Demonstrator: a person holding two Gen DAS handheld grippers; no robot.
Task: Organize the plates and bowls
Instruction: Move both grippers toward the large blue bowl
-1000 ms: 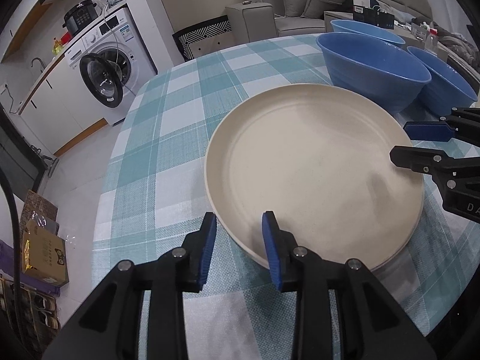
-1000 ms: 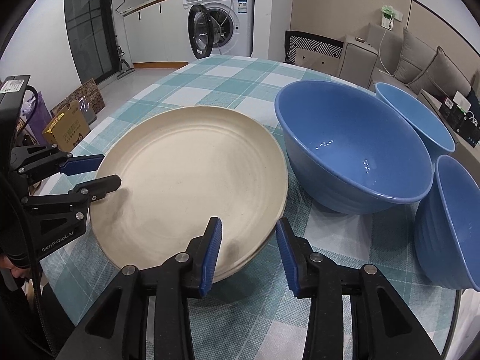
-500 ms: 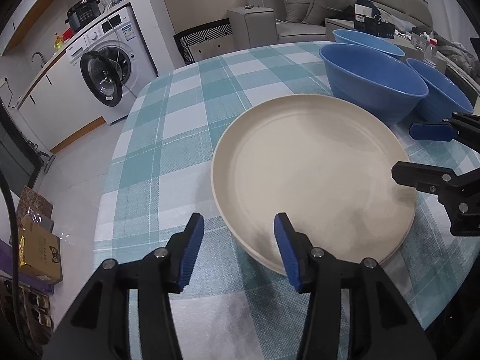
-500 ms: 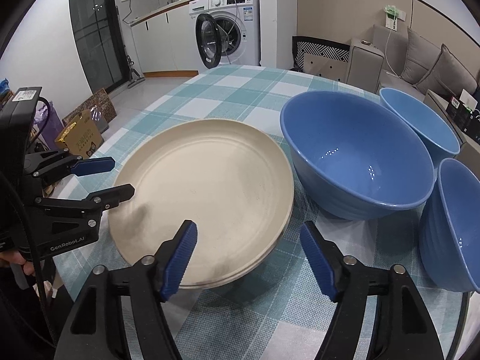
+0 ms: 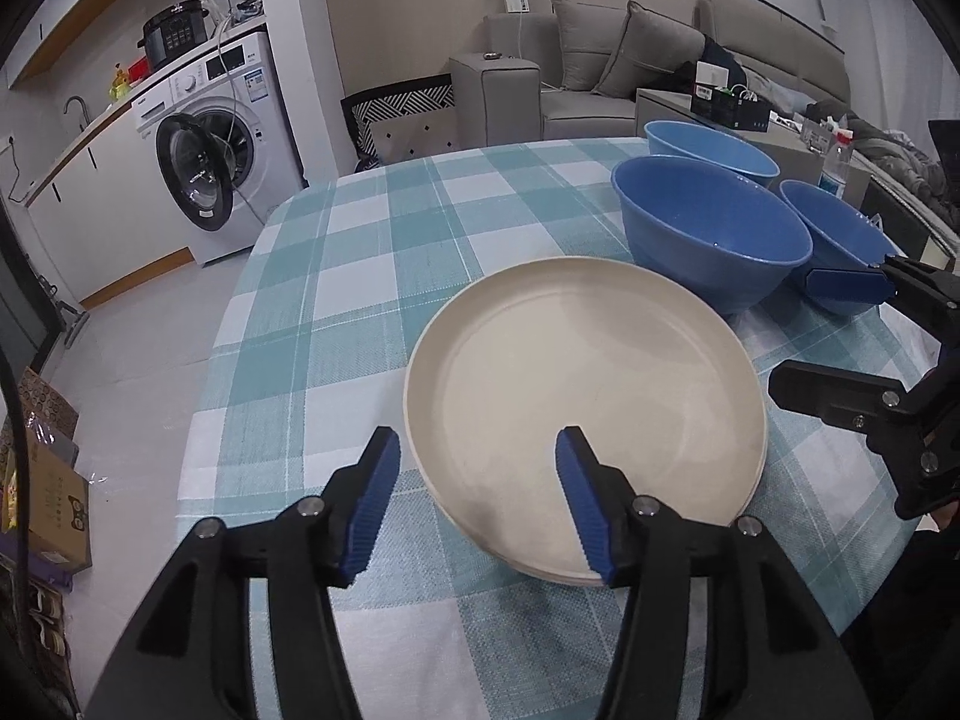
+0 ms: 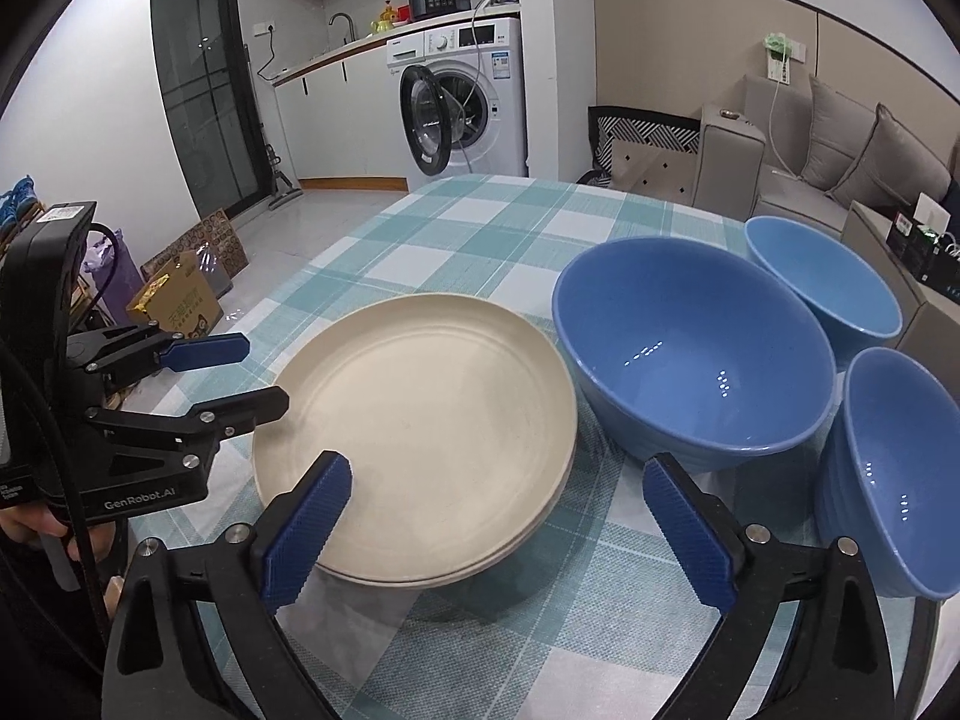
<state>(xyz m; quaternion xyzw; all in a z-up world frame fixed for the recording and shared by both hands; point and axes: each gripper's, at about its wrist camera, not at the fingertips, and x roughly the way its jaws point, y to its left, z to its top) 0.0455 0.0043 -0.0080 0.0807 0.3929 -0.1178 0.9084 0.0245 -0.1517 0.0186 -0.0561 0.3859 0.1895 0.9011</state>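
A stack of cream plates lies on the teal checked tablecloth. My left gripper hovers over the stack's near-left rim. Its jaws are opening, and the pads do not touch the rim. My right gripper hangs above the stack's right edge. Its jaws are also opening and stand very wide, with nothing pressed between them. Behind the plates stand three blue bowls: a large one, a lighter one farther back and a third at the right.
The table ends close below both grippers and drops off at the left to a tiled floor. A washing machine with its door open, a cardboard box and a grey sofa stand around the table.
Both grippers let go of the plate stack's rim: their jaws spread apart, the right much wider, and both rose and drew back a little. The plates stayed on the table.
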